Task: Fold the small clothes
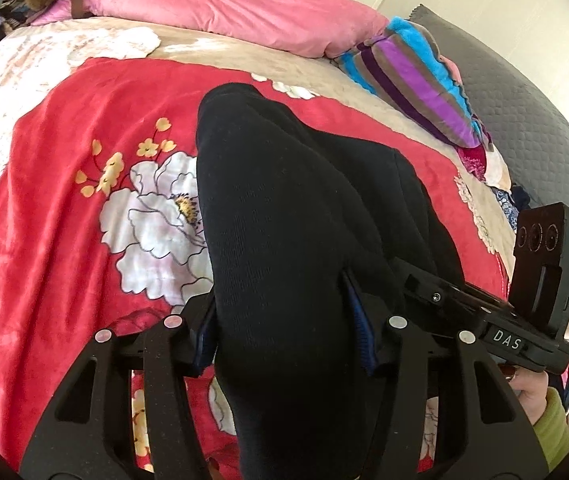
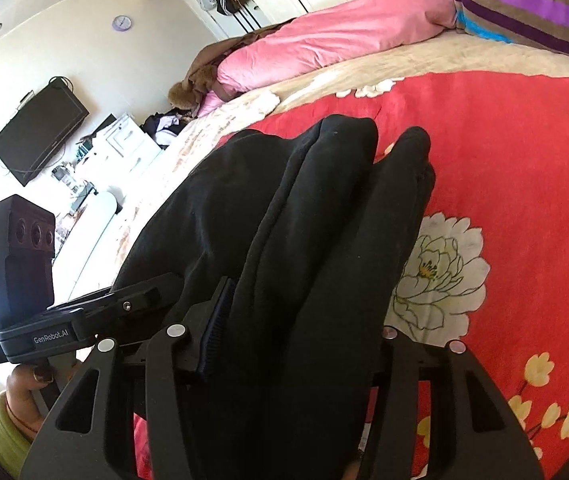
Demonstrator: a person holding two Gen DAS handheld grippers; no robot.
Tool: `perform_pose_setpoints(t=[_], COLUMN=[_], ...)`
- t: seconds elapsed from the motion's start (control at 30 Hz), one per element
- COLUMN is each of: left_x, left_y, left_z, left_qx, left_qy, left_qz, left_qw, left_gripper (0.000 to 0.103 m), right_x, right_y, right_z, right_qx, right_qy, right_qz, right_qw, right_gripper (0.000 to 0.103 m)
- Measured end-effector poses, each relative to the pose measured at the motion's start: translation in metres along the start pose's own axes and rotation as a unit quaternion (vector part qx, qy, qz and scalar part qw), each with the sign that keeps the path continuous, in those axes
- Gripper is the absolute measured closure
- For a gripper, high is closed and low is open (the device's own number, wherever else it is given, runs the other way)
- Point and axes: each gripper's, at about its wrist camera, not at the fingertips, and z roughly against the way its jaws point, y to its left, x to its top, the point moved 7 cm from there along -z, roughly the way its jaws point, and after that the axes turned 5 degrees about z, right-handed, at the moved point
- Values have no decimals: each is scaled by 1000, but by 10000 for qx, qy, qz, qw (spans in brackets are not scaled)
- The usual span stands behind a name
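Note:
A black garment [image 1: 284,200] is bunched into thick folds and hangs lifted over a red floral blanket [image 1: 64,240]. In the left wrist view my left gripper [image 1: 284,324] is shut on one bundle of it, with a blue-edged pad [image 1: 358,328] pressing into the cloth. In the right wrist view the same black garment [image 2: 284,220] drapes over my right gripper [image 2: 300,316], which is shut on it. Its left pad [image 2: 218,320] shows; the right one is hidden under the fabric. The two grippers hold the cloth side by side, close together.
The red blanket [image 2: 524,152] covers a wide bed. A pink duvet [image 1: 224,8] and a striped blanket [image 1: 412,76] lie at the far side, by a grey quilted headboard [image 1: 524,112]. A hand in a green sleeve [image 1: 544,412] holds the other gripper. A wall screen [image 2: 40,128] hangs at left.

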Motion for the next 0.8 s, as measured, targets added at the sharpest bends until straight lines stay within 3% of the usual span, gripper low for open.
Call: perform_pose_setpoints(t=[0.3, 0.8], left_x=[-14, -19], left_y=[15, 22], left_z=[-10, -14], left_qx=[173, 441], left_qy=[126, 95], left_qz=[136, 54], left_qw=[9997, 9990], left_gripper=[54, 42], right_x=[-13, -21], right_y=[-5, -23], right_z=[-15, -18], right_qx=[-358, -805], right_qy=[330, 513], right_qz=[-19, -142], right_qw=[9988, 9953], right_gripper=[54, 33])
